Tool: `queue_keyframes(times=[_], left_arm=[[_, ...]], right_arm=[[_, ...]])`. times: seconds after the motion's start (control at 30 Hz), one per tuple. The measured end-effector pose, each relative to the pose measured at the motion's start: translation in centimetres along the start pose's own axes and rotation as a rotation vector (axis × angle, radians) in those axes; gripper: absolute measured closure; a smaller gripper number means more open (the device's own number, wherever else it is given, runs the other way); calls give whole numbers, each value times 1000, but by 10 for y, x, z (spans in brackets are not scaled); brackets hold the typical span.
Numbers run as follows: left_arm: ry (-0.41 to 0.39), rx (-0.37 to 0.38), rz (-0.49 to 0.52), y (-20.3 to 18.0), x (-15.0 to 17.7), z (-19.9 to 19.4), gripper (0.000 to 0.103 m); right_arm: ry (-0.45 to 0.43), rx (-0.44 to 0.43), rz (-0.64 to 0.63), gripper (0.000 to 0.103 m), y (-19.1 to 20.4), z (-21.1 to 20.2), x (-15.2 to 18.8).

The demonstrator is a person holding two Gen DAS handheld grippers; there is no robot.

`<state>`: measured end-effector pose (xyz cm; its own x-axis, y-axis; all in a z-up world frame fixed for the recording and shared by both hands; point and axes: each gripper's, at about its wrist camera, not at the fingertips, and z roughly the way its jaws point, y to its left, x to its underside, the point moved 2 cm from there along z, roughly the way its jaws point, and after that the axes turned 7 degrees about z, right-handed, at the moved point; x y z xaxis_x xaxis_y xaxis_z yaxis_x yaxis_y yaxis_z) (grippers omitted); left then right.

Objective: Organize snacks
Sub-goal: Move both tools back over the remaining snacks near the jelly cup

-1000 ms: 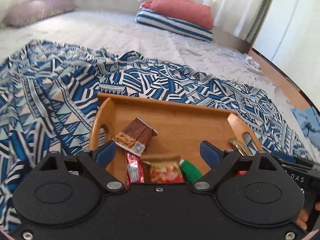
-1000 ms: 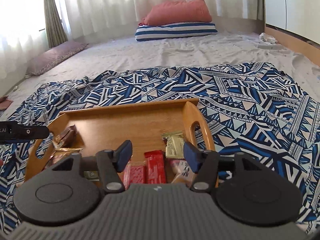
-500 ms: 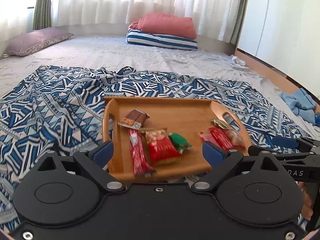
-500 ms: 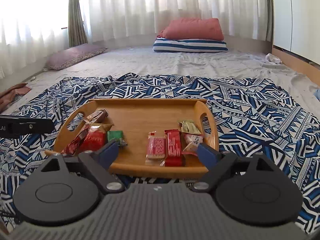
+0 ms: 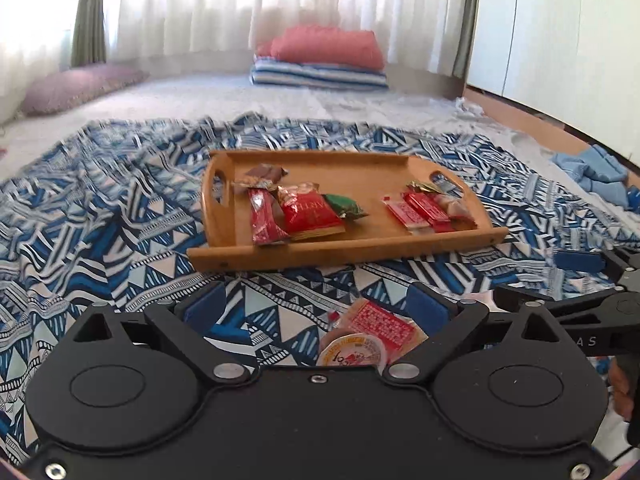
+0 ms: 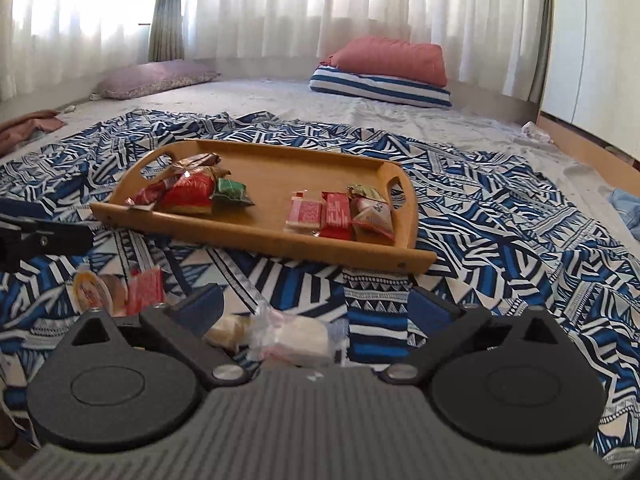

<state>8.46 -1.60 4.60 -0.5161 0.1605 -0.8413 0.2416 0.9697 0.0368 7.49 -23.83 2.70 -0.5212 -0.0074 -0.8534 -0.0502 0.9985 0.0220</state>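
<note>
1. Left gripper (image 5: 316, 306) hangs over the patterned blanket (image 5: 100, 216), jaws spread wide, holding nothing.
2. Right gripper (image 6: 316, 306) is the same: wide open, empty.
3. Wooden tray (image 6: 280, 236) sits on the blanket with snacks in two bunches.
4. Loose ones lie nearer: a jelly cup (image 5: 354, 352), red packet (image 5: 380, 322), and clear-wrapped snack (image 6: 292, 334).

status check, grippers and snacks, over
Left gripper open, right gripper open, both empty. Wooden tray holds two snack groups. Loose packets on blanket, nothing blocking.
</note>
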Motion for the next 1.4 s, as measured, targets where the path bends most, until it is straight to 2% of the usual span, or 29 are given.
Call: queue_keyframes(times=[0.07, 0.33, 0.57, 0.83, 1.0, 1.17, 1.33, 1.4], left_arm=[[4, -29, 12, -6, 9, 3, 6], [48, -30, 22, -22, 32, 18, 6], [76, -56, 1, -23, 43, 31, 6], [62, -61, -2, -26, 47, 35, 6], [52, -31, -5, -26, 48, 33, 17], [47, 3, 16, -30, 47, 31, 41], [54, 28, 13, -32, 47, 30, 60], [57, 25, 19, -32, 47, 28, 61]], right_arm=[[-11, 20, 8, 0, -1, 2, 9], [13, 34, 87, 0, -13, 18, 29], [30, 40, 93, 0, -13, 28, 36], [27, 32, 89, 0, -12, 34, 42], [23, 26, 91, 0, -13, 34, 43], [19, 24, 90, 0, -12, 35, 44], [18, 22, 92, 0, -13, 34, 44], [19, 22, 92, 0, -13, 34, 44]])
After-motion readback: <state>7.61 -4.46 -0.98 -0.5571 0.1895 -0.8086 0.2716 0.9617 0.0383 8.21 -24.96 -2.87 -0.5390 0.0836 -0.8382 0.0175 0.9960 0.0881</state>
